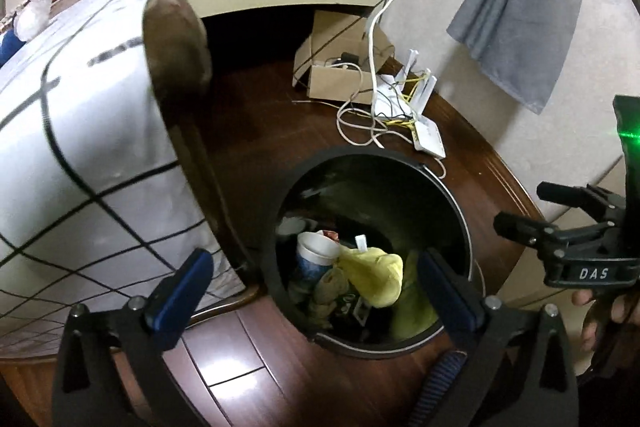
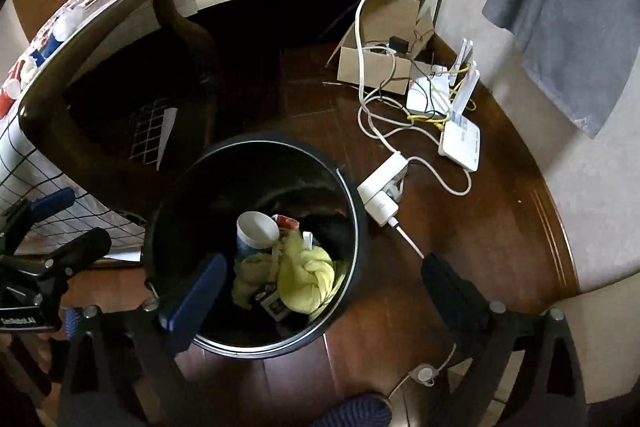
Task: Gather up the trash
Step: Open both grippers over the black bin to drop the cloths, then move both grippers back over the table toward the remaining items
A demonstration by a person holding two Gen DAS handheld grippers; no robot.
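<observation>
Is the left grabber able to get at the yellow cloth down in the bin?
Probably yes. The left gripper hangs open right above the black bin, which has no lid, and the yellow cloth lies on top of the trash with nothing over it.

The dark reddish-brown wooden plank floor (image 2: 460, 227) is polished and glossy, catching pale glare. On it stands a round black plastic bin (image 2: 362, 227) with a smooth, faintly shiny wall and a thin bright rim. Inside lie a crumpled soft yellow cloth (image 2: 306, 279) and a white paper cup (image 2: 256, 227) with a matt surface. Near the wall, a plain brown cardboard box (image 2: 372, 71) looks dull and rough; the white plastic router (image 2: 460, 139) is smooth. A grey matt cloth (image 2: 560, 7) hangs on the wall.
</observation>
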